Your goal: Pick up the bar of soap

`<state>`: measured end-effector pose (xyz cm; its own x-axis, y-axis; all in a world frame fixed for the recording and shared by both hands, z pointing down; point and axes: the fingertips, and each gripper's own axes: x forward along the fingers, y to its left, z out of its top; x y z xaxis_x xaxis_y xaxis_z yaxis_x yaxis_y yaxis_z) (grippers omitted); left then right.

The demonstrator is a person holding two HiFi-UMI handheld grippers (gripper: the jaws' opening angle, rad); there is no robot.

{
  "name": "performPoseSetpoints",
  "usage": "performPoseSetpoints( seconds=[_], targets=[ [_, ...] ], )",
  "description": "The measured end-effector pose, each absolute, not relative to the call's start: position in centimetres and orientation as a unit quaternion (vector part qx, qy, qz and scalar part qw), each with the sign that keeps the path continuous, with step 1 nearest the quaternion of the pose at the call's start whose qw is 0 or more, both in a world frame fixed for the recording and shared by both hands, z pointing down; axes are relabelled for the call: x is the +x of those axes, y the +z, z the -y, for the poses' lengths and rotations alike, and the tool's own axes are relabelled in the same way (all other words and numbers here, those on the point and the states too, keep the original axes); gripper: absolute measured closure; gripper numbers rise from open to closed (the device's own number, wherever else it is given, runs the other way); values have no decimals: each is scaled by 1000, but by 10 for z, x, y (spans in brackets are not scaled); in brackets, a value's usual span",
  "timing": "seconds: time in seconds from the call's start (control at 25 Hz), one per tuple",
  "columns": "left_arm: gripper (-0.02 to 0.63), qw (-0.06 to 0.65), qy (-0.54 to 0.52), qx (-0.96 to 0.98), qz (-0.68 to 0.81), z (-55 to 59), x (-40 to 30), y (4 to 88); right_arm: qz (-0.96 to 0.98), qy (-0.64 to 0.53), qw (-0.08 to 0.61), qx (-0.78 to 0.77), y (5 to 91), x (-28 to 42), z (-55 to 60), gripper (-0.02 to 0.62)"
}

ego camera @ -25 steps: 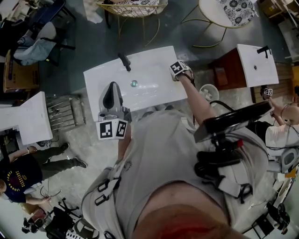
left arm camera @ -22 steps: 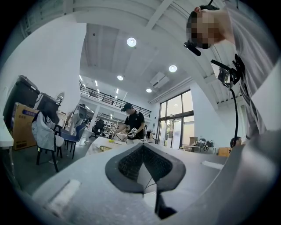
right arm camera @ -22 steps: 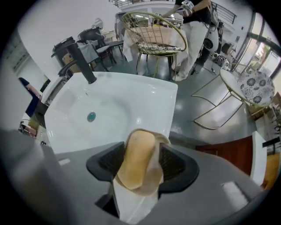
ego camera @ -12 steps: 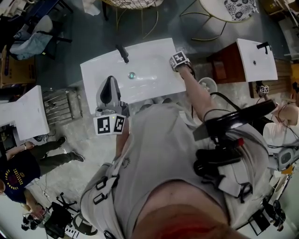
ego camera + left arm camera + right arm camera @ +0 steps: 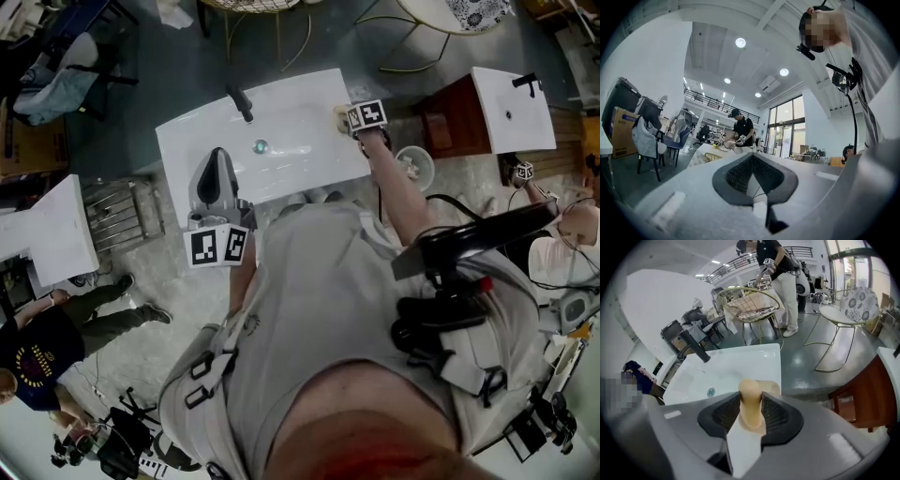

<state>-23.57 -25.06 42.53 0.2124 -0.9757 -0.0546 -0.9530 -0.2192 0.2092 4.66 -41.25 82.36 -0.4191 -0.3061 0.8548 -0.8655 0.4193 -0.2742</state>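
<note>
The tan bar of soap [image 5: 751,404] stands on edge between the pads of my right gripper [image 5: 751,397], whose jaws are closing and touch it on both sides. From the head view the soap [image 5: 339,117] shows pale at the tip of the right gripper [image 5: 347,117], over the right rim of the white sink [image 5: 291,127]. My left gripper [image 5: 217,159] rests by the sink's front left. In the left gripper view it [image 5: 751,157] points up at the ceiling, tips together, holding nothing.
A black faucet [image 5: 242,103] stands at the back of the sink and a drain [image 5: 260,146] lies in its bowl. A second sink on a brown cabinet [image 5: 511,108] stands to the right, and another white one [image 5: 47,234] to the left. A wire chair [image 5: 750,305] and a round table [image 5: 846,310] stand beyond.
The right gripper has turned slightly at the sink's right rim, and the pale soap now shows at its tip. The left gripper has stayed by the front left.
</note>
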Motion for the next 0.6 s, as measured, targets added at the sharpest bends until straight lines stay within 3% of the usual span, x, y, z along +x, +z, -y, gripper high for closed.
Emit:
performPoseSetpoints(
  seconds=[0.16, 0.4, 0.6],
  targets=[
    [607, 68, -83, 784, 611, 253, -229, 428, 758, 392, 363, 374, 829, 44, 406, 456],
    [607, 73, -75, 792, 601, 255, -219, 432, 741, 320, 472, 355, 866, 43, 404, 405],
    [607, 76, -72, 790, 604, 254, -219, 432, 737, 283, 480, 383, 871, 47, 423, 410]
  ],
)
